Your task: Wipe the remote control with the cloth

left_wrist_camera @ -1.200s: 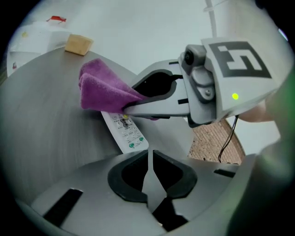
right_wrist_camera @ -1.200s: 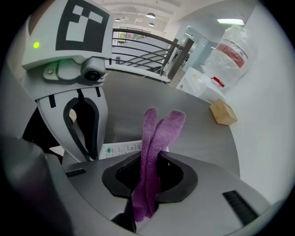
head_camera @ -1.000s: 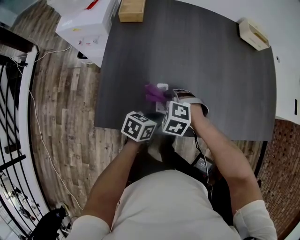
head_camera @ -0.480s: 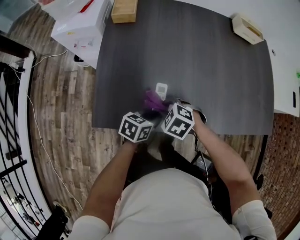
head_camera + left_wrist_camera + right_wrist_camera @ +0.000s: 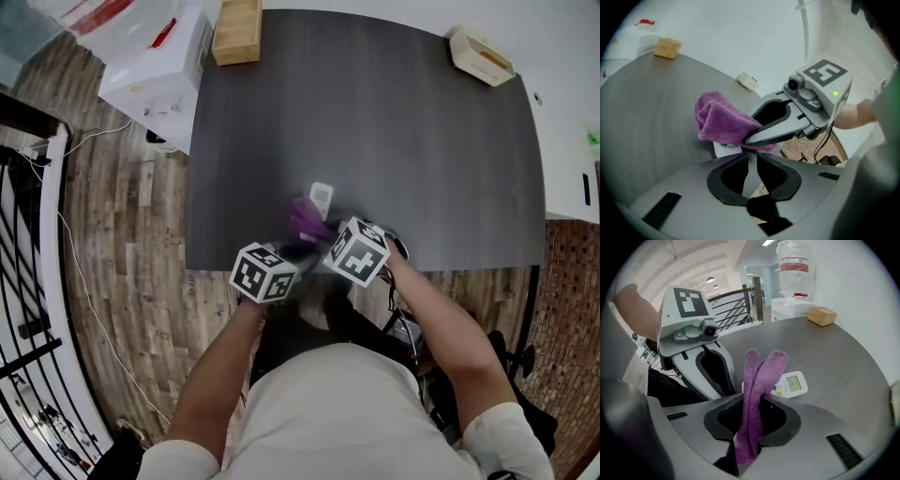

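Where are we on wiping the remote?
Grip done: the right tool is clamped on the purple cloth. In hand: the cloth meets the near end of the remote. Remaining: the display end is uncovered, not yet reached.

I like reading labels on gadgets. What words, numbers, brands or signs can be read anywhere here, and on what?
Nothing here can be read outright.
On the remote control: screen digits and a teal logo, too blurred to read.
On the marker cubes: black-and-white square patterns, no letters.
On the white box: small printed marks, too small to read.
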